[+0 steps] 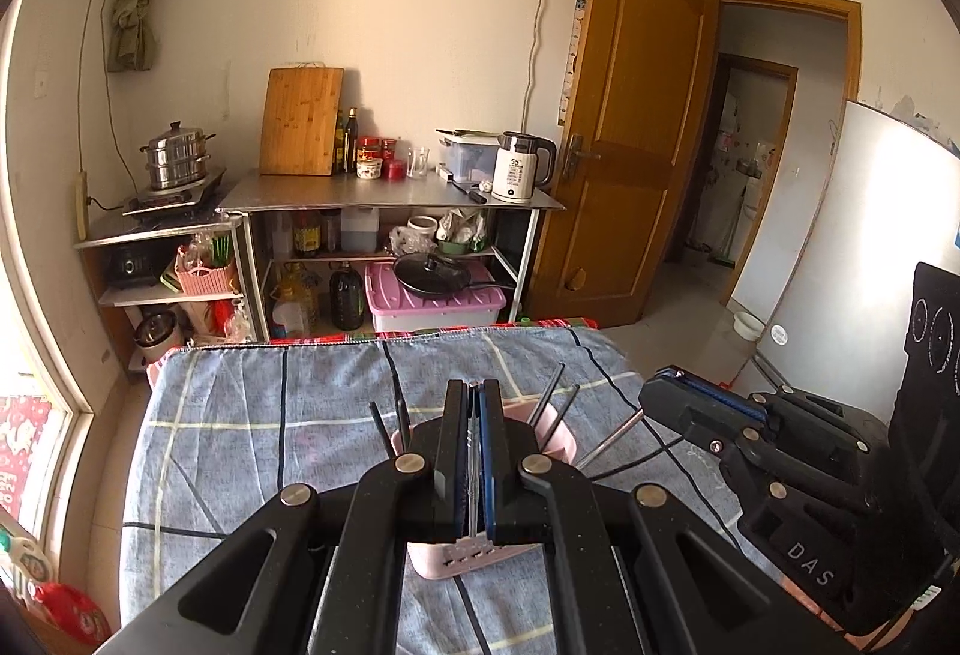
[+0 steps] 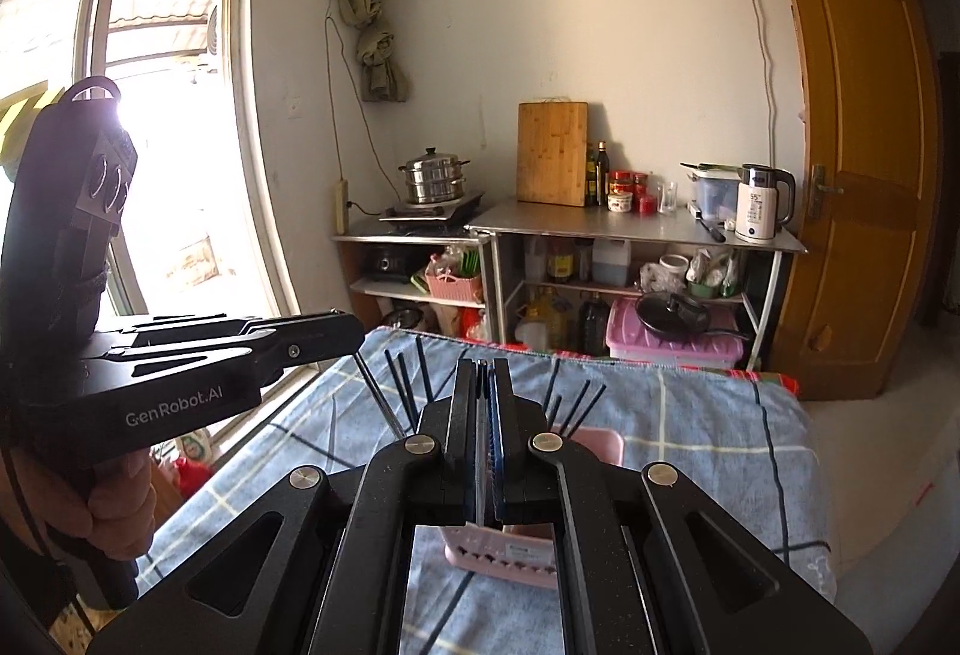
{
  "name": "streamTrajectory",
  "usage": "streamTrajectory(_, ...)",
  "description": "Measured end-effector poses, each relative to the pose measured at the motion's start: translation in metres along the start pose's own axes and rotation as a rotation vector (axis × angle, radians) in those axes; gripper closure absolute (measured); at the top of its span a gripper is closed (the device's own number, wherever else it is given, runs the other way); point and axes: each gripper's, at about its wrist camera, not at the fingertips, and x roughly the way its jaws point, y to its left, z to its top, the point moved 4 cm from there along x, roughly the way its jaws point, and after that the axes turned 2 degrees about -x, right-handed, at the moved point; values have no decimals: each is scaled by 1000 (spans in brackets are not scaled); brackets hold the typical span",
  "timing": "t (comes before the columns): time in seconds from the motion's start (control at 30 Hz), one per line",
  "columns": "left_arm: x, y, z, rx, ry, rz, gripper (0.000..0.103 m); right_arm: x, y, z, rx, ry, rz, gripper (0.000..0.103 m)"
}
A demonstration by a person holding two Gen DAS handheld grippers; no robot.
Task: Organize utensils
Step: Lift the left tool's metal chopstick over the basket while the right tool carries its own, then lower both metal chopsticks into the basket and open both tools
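Two tongs hang above a table [image 1: 252,403] covered with a blue checked cloth, both clenched tight with nothing visible between their pads. In the left wrist view the left tongs [image 1: 475,391] sit directly over a pink holder [image 1: 555,430] that stands on the cloth; dark chopsticks [image 1: 549,394] stick up out of it on both sides of the tongs, and a metal-handled utensil [image 1: 612,442] leans out toward the right. The right tongs [image 1: 678,400] show at the right edge of that view, just beside the holder.

In the right wrist view the right tongs [image 2: 485,370] also sit over the holder [image 2: 591,442], with chopsticks [image 2: 402,385] fanning up left and right of the closed fingers. The left tongs [image 2: 336,331] reach in from the left, and a hand [image 2: 117,505] grips their handle at the lower left.

Beyond the table stand a steel shelf [image 1: 390,202] with a cutting board [image 1: 300,120], a kettle [image 1: 519,166] and a steamer pot [image 1: 177,156], and a wooden door [image 1: 630,144] stands open.
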Motion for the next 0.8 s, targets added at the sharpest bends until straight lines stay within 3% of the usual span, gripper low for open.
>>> streamTrajectory(0.8,56,3,-45,13,93,-6,100,43,-7,-40,9,107,-10,100)
